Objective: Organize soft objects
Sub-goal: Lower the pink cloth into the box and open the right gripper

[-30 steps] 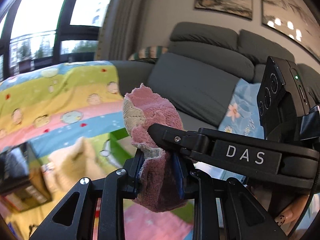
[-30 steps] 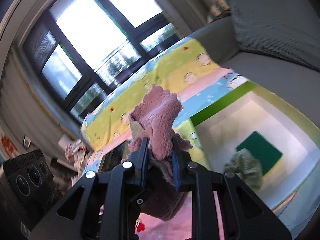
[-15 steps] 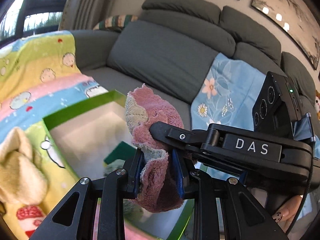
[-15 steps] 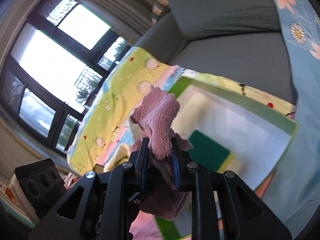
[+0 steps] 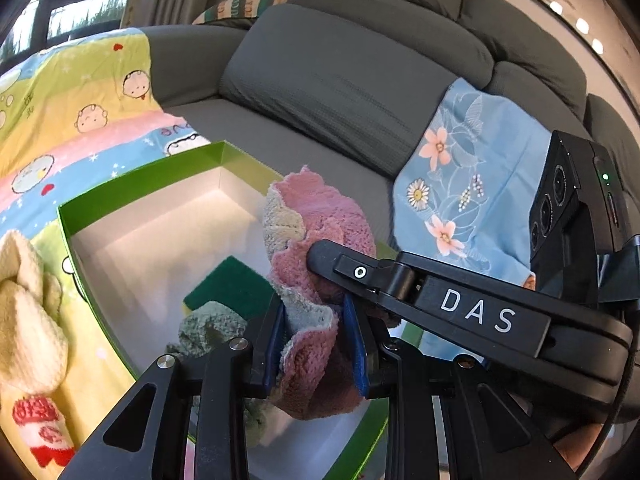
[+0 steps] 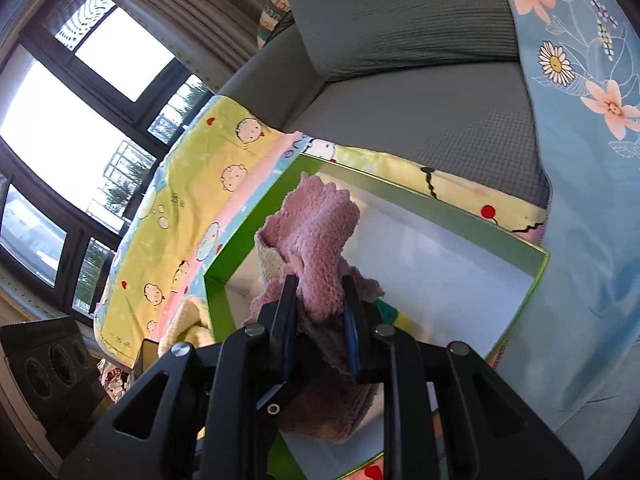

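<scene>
A fluffy pink cloth (image 5: 320,216) with a pale underside is pinched by both grippers at once. My left gripper (image 5: 314,320) is shut on its lower part, blue pads pressing from both sides. My right gripper (image 5: 320,260) reaches in from the right and grips the same cloth higher up. In the right wrist view the pink cloth (image 6: 316,220) stands up between the right gripper's (image 6: 318,300) shut fingers. The cloth hangs over an open green box (image 5: 140,192) with a white inside. A green sponge (image 5: 228,288) and a grey-green cloth (image 5: 208,332) lie in the box.
The box (image 6: 400,196) sits on a cartoon-print blanket (image 5: 80,128) on a grey sofa (image 5: 340,80). A cream cloth (image 5: 24,320) and a red-and-white knitted piece (image 5: 44,428) lie left of the box. A blue flowered sheet (image 5: 472,184) drapes the sofa on the right.
Both grippers, still holding the pink cloth, swung from facing the window and blanket down toward the sofa. The green box now lies right under the cloth.
</scene>
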Demonstrator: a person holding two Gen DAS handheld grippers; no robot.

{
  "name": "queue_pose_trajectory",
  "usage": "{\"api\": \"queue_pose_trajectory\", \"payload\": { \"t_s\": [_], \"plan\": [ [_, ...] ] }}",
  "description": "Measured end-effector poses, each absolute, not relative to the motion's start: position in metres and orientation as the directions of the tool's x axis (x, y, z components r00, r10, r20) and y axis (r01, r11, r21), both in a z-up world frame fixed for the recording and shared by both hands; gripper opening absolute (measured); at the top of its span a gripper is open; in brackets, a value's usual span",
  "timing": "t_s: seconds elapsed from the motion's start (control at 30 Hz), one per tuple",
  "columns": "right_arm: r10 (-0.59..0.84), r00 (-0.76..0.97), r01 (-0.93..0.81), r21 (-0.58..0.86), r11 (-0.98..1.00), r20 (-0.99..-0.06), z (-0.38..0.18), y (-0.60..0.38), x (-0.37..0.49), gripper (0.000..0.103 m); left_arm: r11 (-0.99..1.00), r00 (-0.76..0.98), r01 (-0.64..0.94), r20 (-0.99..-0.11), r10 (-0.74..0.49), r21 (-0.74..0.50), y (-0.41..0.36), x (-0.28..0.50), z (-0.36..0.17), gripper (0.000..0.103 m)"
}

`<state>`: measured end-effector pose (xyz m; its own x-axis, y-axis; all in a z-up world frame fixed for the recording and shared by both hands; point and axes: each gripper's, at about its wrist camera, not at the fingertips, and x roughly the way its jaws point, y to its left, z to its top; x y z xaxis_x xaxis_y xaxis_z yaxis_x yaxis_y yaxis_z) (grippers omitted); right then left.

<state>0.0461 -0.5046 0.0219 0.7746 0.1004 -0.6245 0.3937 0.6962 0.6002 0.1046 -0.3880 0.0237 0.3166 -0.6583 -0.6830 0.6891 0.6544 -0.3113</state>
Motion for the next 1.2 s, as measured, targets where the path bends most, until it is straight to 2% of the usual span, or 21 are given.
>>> {"api": "queue_pose_trajectory", "payload": {
  "t_s": [0.27,0.33,0.47,0.5,0.73,0.8,0.93,0.97,1.0,1.03,1.2],
  "plan": [
    [0.045,0.749,0.450,0.557,0.698,-0.661,0.020,-0.512,0.045,0.023,0.649,0.275,0.676,-0.698,-0.661,-0.349,-0.389,0.110,0.017,0.028],
    [0.043,0.735,0.462,0.547,0.697,-0.676,0.018,-0.514,0.046,0.023,0.654,0.272,0.668,-0.701,-0.659,-0.355,-0.388,0.111,0.016,0.033],
    [0.018,0.734,0.485,0.541,0.687,-0.679,0.020,-0.519,0.042,0.025,0.661,0.290,0.674,-0.704,-0.648,-0.331,-0.388,0.107,0.018,0.065],
    [0.015,0.736,0.484,0.541,0.688,-0.677,0.021,-0.519,0.041,0.026,0.664,0.300,0.676,-0.704,-0.644,-0.320,-0.388,0.105,0.019,0.068],
    [0.016,0.771,0.453,0.566,0.688,-0.636,0.032,-0.516,0.034,0.065,0.660,0.329,0.675,-0.666,-0.670,-0.331,-0.371,0.098,0.037,0.069],
    [0.011,0.785,0.435,0.563,0.702,-0.619,0.038,-0.513,0.032,0.072,0.672,0.355,0.667,-0.657,-0.665,-0.321,-0.359,0.095,0.046,0.069],
    [0.003,0.815,0.400,0.566,0.721,-0.580,0.051,-0.503,0.028,0.082,0.695,0.401,0.641,-0.629,-0.665,-0.326,-0.327,0.089,0.060,0.070],
    [0.007,0.821,0.384,0.562,0.732,-0.571,0.054,-0.500,0.028,0.083,0.697,0.407,0.632,-0.620,-0.671,-0.340,-0.315,0.088,0.063,0.074],
    [0.013,0.825,0.370,0.556,0.744,-0.565,0.057,-0.496,0.028,0.086,0.703,0.418,0.619,-0.611,-0.673,-0.350,-0.304,0.087,0.065,0.085],
    [0.014,0.828,0.361,0.553,0.751,-0.561,0.059,-0.493,0.028,0.090,0.714,0.438,0.602,-0.600,-0.670,-0.358,-0.291,0.085,0.067,0.090],
    [0.035,0.843,0.310,0.537,0.785,-0.537,0.070,-0.474,0.030,0.092,0.799,0.560,0.479,-0.575,-0.596,-0.362,-0.219,0.075,0.074,0.091]
  ]
}}
